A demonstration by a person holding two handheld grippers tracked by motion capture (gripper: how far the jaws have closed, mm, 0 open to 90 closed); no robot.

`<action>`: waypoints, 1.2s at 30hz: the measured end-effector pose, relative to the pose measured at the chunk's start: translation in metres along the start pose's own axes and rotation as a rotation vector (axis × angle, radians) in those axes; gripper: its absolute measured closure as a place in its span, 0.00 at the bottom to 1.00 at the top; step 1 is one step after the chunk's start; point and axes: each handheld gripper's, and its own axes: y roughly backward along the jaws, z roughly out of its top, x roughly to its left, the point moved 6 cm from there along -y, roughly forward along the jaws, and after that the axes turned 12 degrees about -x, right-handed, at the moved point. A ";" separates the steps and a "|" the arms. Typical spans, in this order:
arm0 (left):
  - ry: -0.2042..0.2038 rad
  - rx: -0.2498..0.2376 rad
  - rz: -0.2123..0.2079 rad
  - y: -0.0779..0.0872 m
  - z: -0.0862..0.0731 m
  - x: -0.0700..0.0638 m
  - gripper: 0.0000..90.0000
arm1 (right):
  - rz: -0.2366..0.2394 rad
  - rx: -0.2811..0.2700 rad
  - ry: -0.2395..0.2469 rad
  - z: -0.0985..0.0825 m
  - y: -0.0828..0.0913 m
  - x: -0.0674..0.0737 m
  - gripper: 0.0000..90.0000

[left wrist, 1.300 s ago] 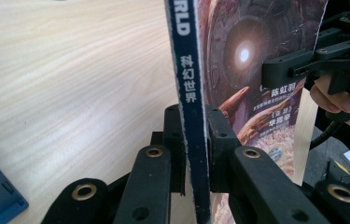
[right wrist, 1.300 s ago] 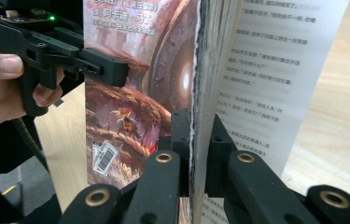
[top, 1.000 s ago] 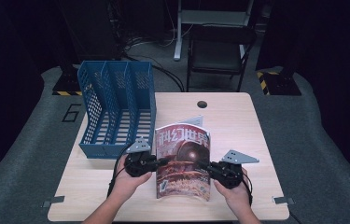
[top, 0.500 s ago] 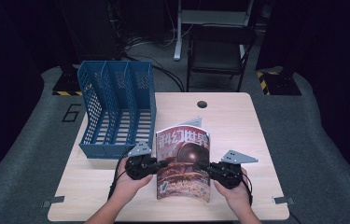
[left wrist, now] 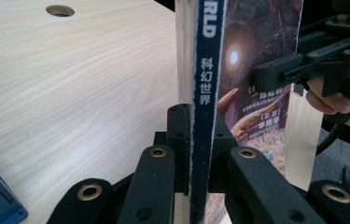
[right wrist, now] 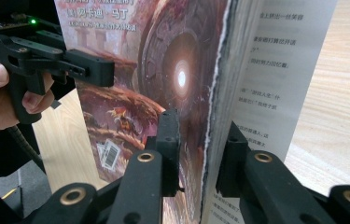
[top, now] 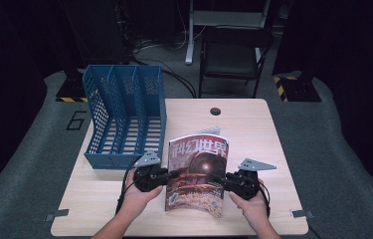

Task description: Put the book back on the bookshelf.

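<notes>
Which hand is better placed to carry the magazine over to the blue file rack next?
Probably left. The left gripper is clamped on the magazine spine and sits nearer the file rack; the right gripper has just been opening, with a gap showing around the page edge.

Blue file rack (top: 124,117) with three slots lies on the wooden table (top: 253,124), far-left part. Round hole (top: 216,111) near table's far edge. Black chair (top: 231,55) stands beyond, on grey floor (top: 323,139).

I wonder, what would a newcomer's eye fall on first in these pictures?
Most likely the magazine with its glowing cover art, held up over the near middle of the table between the left tool at its spine and the right tool at its page edge. Next, the blue file rack at far left.
</notes>
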 end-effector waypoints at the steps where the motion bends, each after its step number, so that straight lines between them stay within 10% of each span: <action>1: 0.014 0.000 0.000 0.000 0.000 -0.001 0.93 | 0.005 0.005 -0.007 -0.001 0.000 0.001 0.80; 16: 0.009 -0.016 0.022 0.004 0.000 0.006 0.93 | 0.053 0.151 0.053 -0.020 -0.012 0.010 0.73; 23: 0.006 -0.015 0.020 0.005 0.001 0.008 0.93 | 0.076 0.206 0.029 -0.027 -0.015 0.011 0.86; 36: -0.048 -0.073 -0.007 0.012 0.015 -0.004 0.93 | -0.042 0.103 0.167 -0.005 -0.007 0.016 0.96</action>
